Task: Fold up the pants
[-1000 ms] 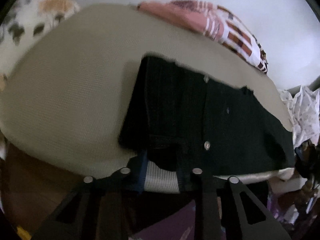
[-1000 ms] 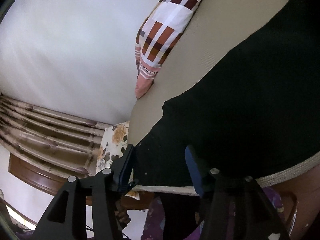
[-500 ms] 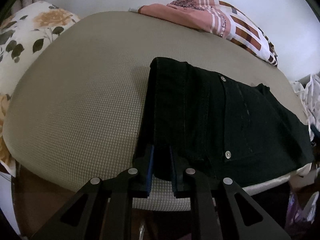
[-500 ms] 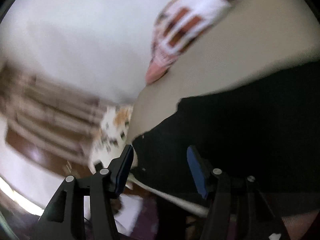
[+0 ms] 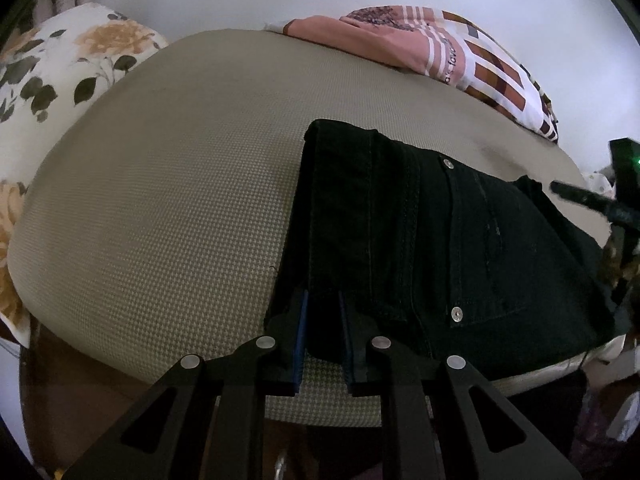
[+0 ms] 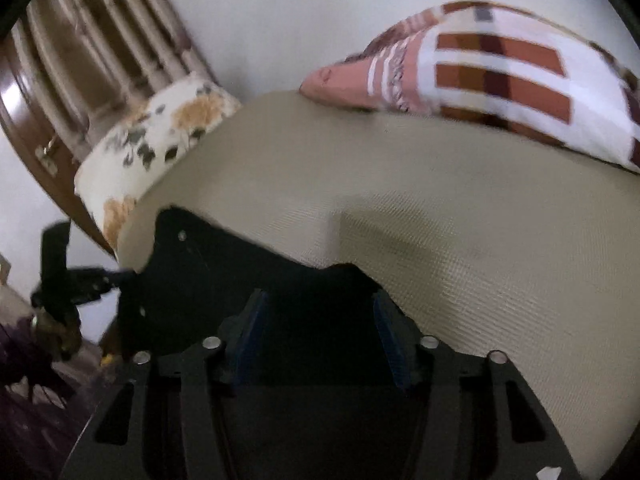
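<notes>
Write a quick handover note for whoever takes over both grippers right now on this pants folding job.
Left gripper: shut on the near edge of the black pants.
Right gripper: open, jaws straddling the pants' other end, not yet clamped.
Pants lie flat in a folded stack on the beige mattress, near its front edge; plaid pillow lies behind them.
Done: at least one fold.
Left: probably close the right gripper, then make the next fold.

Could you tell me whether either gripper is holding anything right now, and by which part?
The left gripper pinches the black pants at their near folded edge. The right gripper is open, its fingers astride the fabric, gripping nothing.
</notes>
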`<state>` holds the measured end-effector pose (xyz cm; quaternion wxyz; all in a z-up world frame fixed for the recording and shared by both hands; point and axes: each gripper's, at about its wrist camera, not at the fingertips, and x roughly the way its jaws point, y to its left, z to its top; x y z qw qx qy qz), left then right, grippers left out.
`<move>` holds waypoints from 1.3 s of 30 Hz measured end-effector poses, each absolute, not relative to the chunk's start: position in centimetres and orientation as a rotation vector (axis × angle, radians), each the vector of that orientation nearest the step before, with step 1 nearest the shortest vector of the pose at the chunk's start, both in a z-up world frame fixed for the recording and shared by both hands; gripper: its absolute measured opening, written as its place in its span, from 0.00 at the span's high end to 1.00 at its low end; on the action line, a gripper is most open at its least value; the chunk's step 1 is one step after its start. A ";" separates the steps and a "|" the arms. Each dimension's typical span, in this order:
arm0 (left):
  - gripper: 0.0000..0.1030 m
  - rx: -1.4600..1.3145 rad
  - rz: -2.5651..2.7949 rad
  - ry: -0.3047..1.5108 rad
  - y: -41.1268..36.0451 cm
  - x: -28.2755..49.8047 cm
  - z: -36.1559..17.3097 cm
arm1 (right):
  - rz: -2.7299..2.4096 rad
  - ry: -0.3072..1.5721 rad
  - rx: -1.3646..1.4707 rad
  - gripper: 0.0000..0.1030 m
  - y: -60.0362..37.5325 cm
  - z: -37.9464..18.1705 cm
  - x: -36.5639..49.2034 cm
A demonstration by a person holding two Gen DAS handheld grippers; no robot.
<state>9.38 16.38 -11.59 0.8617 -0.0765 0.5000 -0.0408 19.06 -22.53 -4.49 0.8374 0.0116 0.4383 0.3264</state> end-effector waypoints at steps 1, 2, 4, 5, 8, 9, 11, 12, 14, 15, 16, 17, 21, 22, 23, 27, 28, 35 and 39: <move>0.84 -0.163 -0.085 1.049 16.4 9.4 -11.6 | 0.696 0.940 0.012 0.57 -22.2 -4.8 19.4; 0.84 -0.163 -0.083 1.049 16.4 9.4 -11.6 | 0.702 0.952 -0.008 0.61 -22.1 -5.3 19.5; 0.84 -0.161 -0.079 1.048 16.3 9.3 -11.5 | 0.730 0.981 -0.022 0.72 -21.5 -6.2 20.1; 0.84 -0.161 -0.078 1.048 16.3 9.3 -11.5 | 0.726 0.984 -0.032 0.73 -21.3 -6.5 20.3; 0.84 -0.167 -0.076 1.047 16.3 9.3 -11.5 | 0.702 0.988 -0.064 0.74 -21.1 -6.8 20.8; 0.84 -0.169 -0.075 1.047 16.2 9.3 -11.5 | 0.709 0.979 -0.043 0.75 -21.5 -6.6 20.9; 0.84 -0.166 -0.072 1.046 16.2 9.3 -11.4 | 0.689 0.962 -0.043 0.74 -21.9 -6.4 21.1; 0.84 -0.164 -0.071 1.046 16.1 9.3 -11.4 | 0.666 0.963 -0.056 0.73 -21.9 -6.5 21.4; 0.84 -0.165 -0.070 1.046 16.2 9.3 -11.4 | 0.681 1.001 -0.011 0.73 -22.5 -6.9 22.2; 0.84 -0.168 -0.070 1.046 16.2 9.3 -11.5 | 0.695 1.012 0.000 0.73 -22.5 -7.1 22.3; 0.84 -0.170 -0.069 1.046 16.2 9.3 -11.5 | 0.698 1.012 -0.030 0.73 -22.2 -7.1 22.2; 0.84 -0.170 -0.068 1.047 16.2 9.3 -11.4 | 0.704 1.014 -0.049 0.73 -21.9 -7.3 22.1; 0.83 -0.168 -0.065 1.047 16.3 9.4 -11.4 | 0.752 1.006 -0.113 0.77 -20.7 -7.0 21.5; 0.83 -0.169 -0.064 1.046 16.3 9.4 -11.4 | 0.755 1.010 -0.129 0.78 -20.5 -7.0 21.4; 0.83 -0.167 -0.064 1.044 16.3 9.4 -11.5 | 0.754 1.016 -0.133 0.78 -20.4 -7.0 21.6; 0.83 -0.165 -0.062 1.043 16.3 9.3 -11.5 | 0.758 1.033 -0.125 0.78 -20.2 -7.3 22.8; 0.83 -0.166 -0.061 1.042 16.3 9.3 -11.5 | 0.763 1.035 -0.126 0.78 -20.1 -7.3 22.9; 0.85 -0.168 -0.048 1.015 16.0 9.2 -11.3 | 0.691 0.978 -0.122 0.94 -19.6 -6.9 22.2; 0.86 -0.196 -0.020 0.982 16.1 10.1 -10.2 | 0.615 0.908 -0.033 0.95 -20.8 -5.8 22.5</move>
